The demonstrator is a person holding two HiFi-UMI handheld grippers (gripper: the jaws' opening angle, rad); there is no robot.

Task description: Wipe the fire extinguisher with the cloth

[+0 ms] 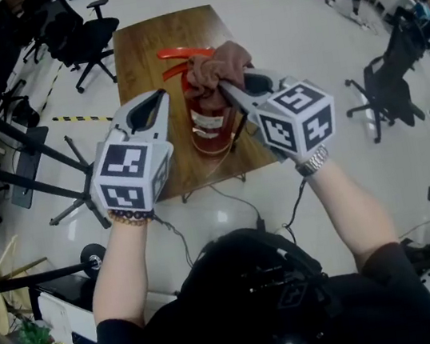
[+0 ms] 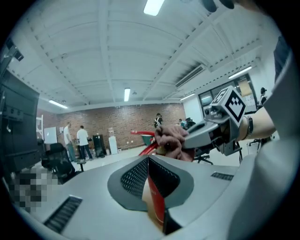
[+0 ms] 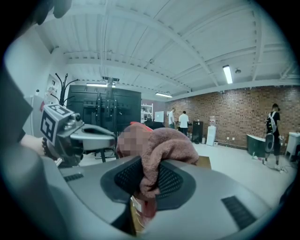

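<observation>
Open workshop with a pale floor (image 1: 273,28), a brick wall (image 3: 234,112) at the far side and 2 people (image 3: 183,122) standing by it. A wooden table (image 1: 140,57) stands in the middle of the floor.

The red fire extinguisher (image 1: 208,119) stands upright on the near part of the table. The brown cloth (image 1: 218,65) is bunched over its top, covering the valve, while the red handle juts out to the left.

The right gripper (image 1: 228,88) comes in from the right, its jaws clamped on a fold of the cloth. In the right gripper view the fabric hangs down between the 2 pads and hides most of the extinguisher head.

The left gripper (image 1: 157,103) is just beside the extinguisher on its left, jaws pressed together with nothing between them. Contact with the cylinder cannot be confirmed.

Surroundings:
- 1 black office chair (image 1: 88,37) stands at the table's far left corner and another (image 1: 388,91) well apart on the right.
- Black stand legs (image 1: 50,153) splay across the floor at left, near a strip of yellow-black tape (image 1: 81,117).
- A cable (image 1: 232,205) trails beneath the table's near edge.
</observation>
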